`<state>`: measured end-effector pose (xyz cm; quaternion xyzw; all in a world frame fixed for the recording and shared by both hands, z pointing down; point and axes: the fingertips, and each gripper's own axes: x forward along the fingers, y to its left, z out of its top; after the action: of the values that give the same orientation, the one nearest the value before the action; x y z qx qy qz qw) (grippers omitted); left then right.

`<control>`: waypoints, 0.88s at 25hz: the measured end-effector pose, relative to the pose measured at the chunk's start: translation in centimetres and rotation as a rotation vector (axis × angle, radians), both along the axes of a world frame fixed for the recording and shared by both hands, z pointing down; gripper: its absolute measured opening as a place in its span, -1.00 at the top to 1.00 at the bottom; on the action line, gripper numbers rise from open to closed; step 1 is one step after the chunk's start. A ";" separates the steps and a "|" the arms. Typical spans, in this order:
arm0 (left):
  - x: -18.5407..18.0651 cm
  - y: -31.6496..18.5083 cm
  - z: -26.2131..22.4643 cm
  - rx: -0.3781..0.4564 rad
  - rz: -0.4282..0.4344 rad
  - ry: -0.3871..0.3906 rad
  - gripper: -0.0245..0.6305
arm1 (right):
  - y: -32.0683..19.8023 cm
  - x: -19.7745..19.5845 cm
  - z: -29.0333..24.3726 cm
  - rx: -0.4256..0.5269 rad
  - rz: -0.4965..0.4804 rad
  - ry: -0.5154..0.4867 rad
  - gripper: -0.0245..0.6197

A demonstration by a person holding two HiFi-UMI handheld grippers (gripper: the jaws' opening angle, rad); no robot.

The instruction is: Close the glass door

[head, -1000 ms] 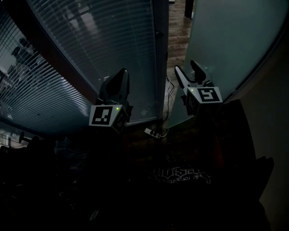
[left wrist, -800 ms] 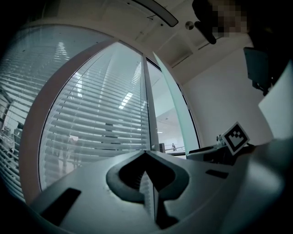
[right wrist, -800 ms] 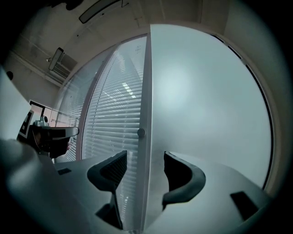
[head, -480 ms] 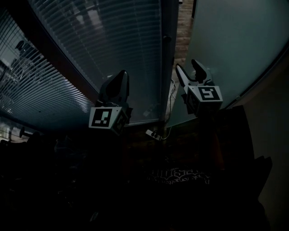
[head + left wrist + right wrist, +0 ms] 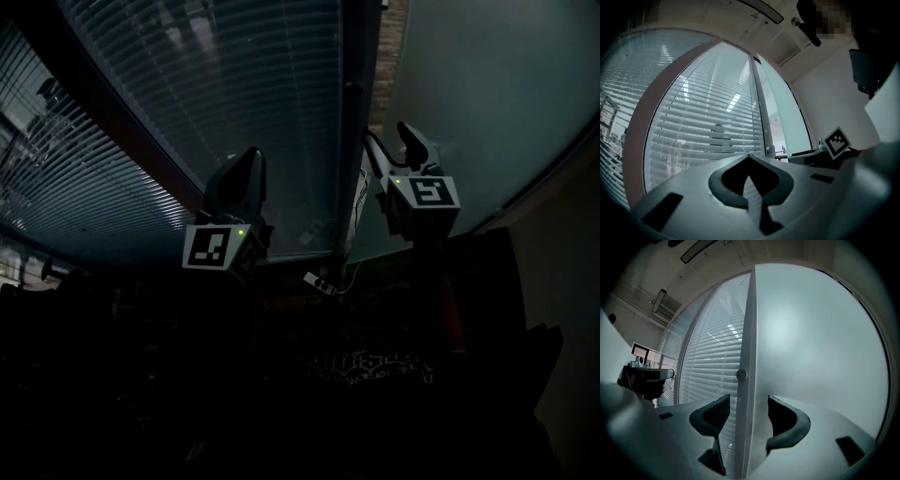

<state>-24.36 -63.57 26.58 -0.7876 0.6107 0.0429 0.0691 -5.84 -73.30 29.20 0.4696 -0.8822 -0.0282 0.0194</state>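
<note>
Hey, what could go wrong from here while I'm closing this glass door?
The right gripper is open with the glass door edge lined up between its jaws; a jaw might get pinched against the frame post. The power strip on the floor by the gap could catch under the door.

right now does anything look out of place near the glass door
A white power strip lies at the foot of the glass door, and its cable seems to run through the narrow gap, where the door might pinch it.
</note>
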 end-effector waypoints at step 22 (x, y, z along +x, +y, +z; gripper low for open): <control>-2.1 -0.7 0.6 -0.025 -0.067 -0.016 0.92 | -3.9 -1.4 -0.1 -0.003 -0.009 -0.008 0.18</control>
<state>-26.47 -64.31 27.16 -0.7680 0.6366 0.0268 0.0653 -7.25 -77.17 29.13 0.4654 -0.8846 -0.0250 0.0166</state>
